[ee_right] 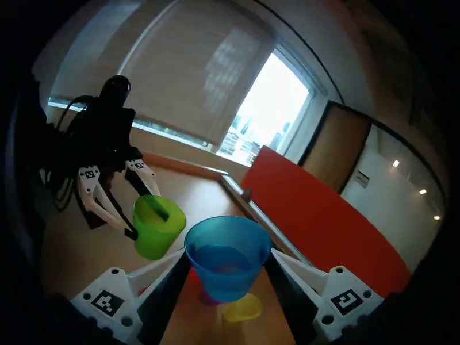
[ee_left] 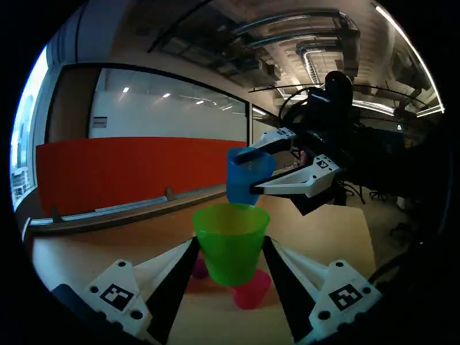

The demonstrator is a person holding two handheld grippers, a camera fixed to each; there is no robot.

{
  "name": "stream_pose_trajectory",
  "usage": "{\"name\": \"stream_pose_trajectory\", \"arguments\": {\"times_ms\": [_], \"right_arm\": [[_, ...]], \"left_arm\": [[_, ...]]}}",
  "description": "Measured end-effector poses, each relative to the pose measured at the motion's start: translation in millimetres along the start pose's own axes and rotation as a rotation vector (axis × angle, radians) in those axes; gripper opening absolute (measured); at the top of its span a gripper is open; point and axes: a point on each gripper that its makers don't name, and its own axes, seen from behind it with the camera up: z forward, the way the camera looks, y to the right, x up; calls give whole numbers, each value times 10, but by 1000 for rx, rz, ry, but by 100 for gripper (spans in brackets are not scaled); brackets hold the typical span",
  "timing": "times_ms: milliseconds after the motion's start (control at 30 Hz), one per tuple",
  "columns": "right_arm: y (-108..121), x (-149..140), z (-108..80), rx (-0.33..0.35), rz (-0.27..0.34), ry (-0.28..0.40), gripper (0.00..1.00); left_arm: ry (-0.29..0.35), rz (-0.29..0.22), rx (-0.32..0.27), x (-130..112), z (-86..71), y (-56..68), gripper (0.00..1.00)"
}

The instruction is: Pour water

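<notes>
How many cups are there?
5: a green cup in the left tongs, a blue cup in the right tongs, a pink cup, a purple cup and a yellow cup on the table. Others may be hidden.

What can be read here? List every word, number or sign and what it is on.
No words or numbers can be read.
Wall sign: too small to read.
Square markers on the left gripper: black-and-white patterns, no letters.
</notes>
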Motion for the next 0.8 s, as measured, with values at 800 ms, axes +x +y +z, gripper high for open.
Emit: {"name": "stream_pose_trajectory", "arguments": {"times_ms": [800], "right_arm": [[215,352,54,-25,-159,39,88]], "left_arm": [[4,17,-3,194,37,-8,80]]}}
